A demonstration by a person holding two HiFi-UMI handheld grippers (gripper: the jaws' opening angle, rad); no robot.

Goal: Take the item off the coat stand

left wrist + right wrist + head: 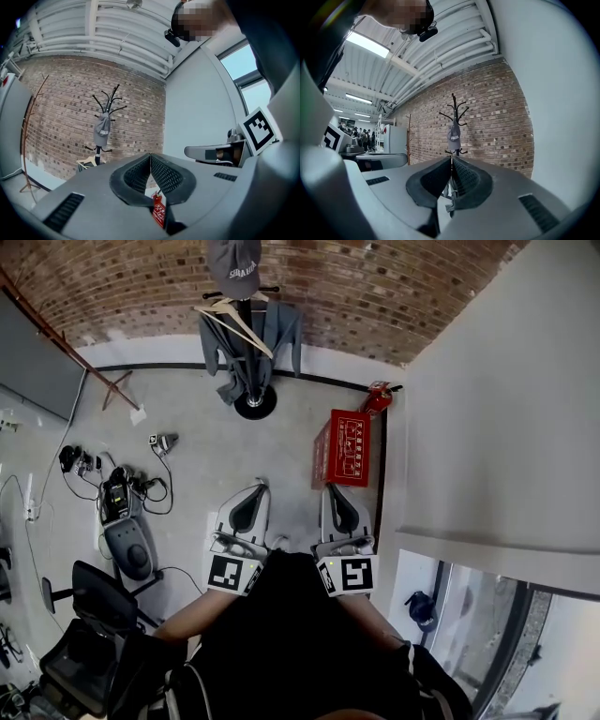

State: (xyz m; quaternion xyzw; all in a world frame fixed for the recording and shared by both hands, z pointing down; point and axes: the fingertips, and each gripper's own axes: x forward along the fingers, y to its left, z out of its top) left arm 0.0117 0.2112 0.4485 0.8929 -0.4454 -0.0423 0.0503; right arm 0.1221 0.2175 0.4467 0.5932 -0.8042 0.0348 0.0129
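A black coat stand (253, 401) rises by the brick wall, far ahead of me. A grey cap (233, 266) with white lettering hangs near its top, and a grey garment (246, 351) with a wooden hanger (234, 322) hangs lower down. The cap (102, 131) shows small in the left gripper view, and the same cap (453, 131) in the right gripper view. My left gripper (250, 487) and right gripper (335, 489) are held close to my body, side by side, well short of the stand. On both, the jaws are shut with nothing between them.
A red crate (344, 448) and a red fire extinguisher (378, 397) stand by the white wall at right. Cables and devices (117, 488) lie on the floor at left, with a dark chair (94, 615) nearer me. A wooden rack (89, 362) leans at the far left.
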